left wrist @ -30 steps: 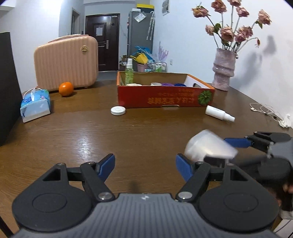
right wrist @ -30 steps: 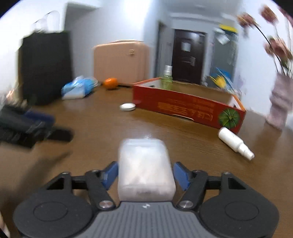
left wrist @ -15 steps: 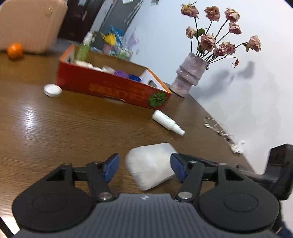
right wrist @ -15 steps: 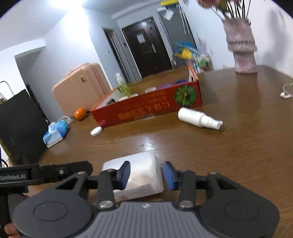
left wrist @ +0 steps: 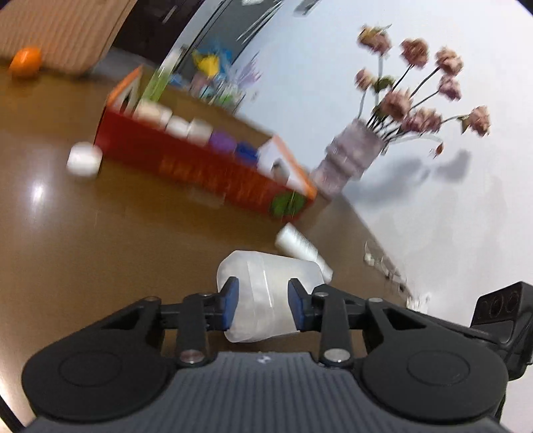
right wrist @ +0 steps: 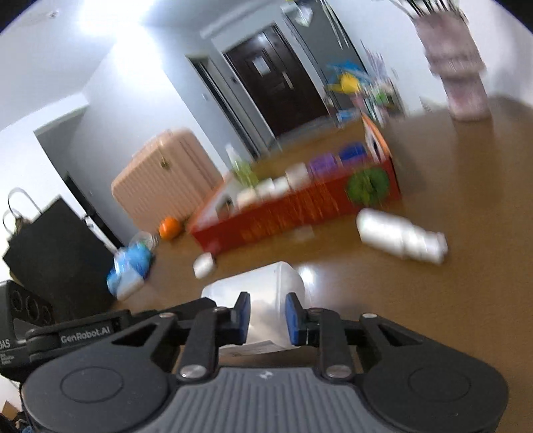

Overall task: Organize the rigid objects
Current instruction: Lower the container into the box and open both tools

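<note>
Far out at ten o'clock in the left wrist view: small round orange fruit (left wrist: 26,65), right by a ribbed peach suitcase (left wrist: 63,30) at eleven. Under all of it, brown shiny wooden table (left wrist: 100,249).

At nine o'clock: flat round white lid (left wrist: 84,162), lying just beside the left corner of the long red cardboard box (left wrist: 206,173). Inside that red box, a row of white, purple and blue round things, too blurry to name.

At two o'clock: pale pink vase with dried pink flowers (left wrist: 349,160), standing near the right end of the red cardboard box.

At five o'clock from the red box: white plastic spray bottle (left wrist: 296,244), lying on its side on the table.

At six o'clock, just in front of the bottle: see-through white plastic box (left wrist: 266,293), caught in the left gripper (left wrist: 263,304). Jaws closing, with blue pads pressing on both sides of it.

Over in the right wrist view, at nine o'clock: tall black paper bag (right wrist: 56,253), with a soft blue tissue pack (right wrist: 130,269) just to its right.

At six o'clock: right gripper (right wrist: 266,318), pinching another part of the same see-through box. Jaws closing here too, with blue pads tight on both sides and very little room between them.
</note>
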Demonstrator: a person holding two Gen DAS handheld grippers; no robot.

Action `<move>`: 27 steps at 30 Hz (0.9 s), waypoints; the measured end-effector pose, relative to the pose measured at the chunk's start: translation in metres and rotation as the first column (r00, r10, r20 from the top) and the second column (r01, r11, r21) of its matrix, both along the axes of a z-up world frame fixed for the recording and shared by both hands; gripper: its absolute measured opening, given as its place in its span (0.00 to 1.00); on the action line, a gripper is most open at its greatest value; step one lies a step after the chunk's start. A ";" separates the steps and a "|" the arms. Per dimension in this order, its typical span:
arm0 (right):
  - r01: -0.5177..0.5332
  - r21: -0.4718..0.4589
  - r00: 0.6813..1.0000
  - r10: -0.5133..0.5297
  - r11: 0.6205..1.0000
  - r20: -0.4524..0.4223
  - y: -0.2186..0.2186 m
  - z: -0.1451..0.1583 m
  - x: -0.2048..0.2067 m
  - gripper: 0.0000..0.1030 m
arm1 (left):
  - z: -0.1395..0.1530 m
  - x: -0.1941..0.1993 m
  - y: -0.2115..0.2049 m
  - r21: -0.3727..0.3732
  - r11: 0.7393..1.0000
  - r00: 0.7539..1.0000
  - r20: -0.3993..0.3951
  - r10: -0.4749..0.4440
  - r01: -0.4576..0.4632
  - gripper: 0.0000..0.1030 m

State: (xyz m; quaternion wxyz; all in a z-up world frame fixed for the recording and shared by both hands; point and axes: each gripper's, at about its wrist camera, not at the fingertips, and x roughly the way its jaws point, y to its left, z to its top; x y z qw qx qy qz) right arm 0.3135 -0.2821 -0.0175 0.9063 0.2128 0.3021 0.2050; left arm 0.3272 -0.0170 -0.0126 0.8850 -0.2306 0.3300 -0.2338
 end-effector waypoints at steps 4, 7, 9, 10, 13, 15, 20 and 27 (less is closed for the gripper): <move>0.025 -0.010 0.995 -0.024 1.000 0.092 0.007 0.034 0.061 0.20 | 0.033 0.061 0.010 -0.033 0.999 0.999 0.050 -0.010 0.012 0.31; 0.045 -0.014 0.995 -0.043 0.999 0.093 0.012 0.046 0.122 0.20 | 0.046 0.124 0.011 -0.039 0.999 0.999 0.046 0.007 -0.005 0.31; 0.054 -0.001 0.997 -0.054 0.999 0.059 0.014 0.044 0.163 0.20 | 0.047 0.163 0.011 -0.042 0.999 0.999 0.026 0.027 -0.026 0.31; 0.060 -0.004 0.997 -0.060 0.998 0.039 0.015 0.040 0.182 0.20 | 0.045 0.186 0.012 -0.051 0.998 0.999 0.005 0.034 -0.034 0.31; 0.079 -0.009 0.997 -0.079 0.997 -0.016 0.017 0.026 0.231 0.20 | 0.032 0.236 0.008 -0.023 0.999 0.999 -0.039 0.038 -0.039 0.31; 0.094 -0.008 0.993 -0.094 0.996 -0.066 0.018 0.012 0.254 0.20 | 0.021 0.262 0.003 0.017 0.999 0.996 -0.082 0.047 -0.046 0.31; 0.128 -0.081 0.985 -0.136 0.988 -0.107 0.034 -0.021 0.272 0.21 | -0.006 0.294 0.000 0.057 0.996 0.981 -0.183 0.071 -0.062 0.31; 0.121 -0.258 0.993 -0.118 0.959 0.027 0.041 0.007 0.234 0.22 | 0.028 0.253 0.011 0.134 0.990 0.999 -0.031 0.041 -0.036 0.34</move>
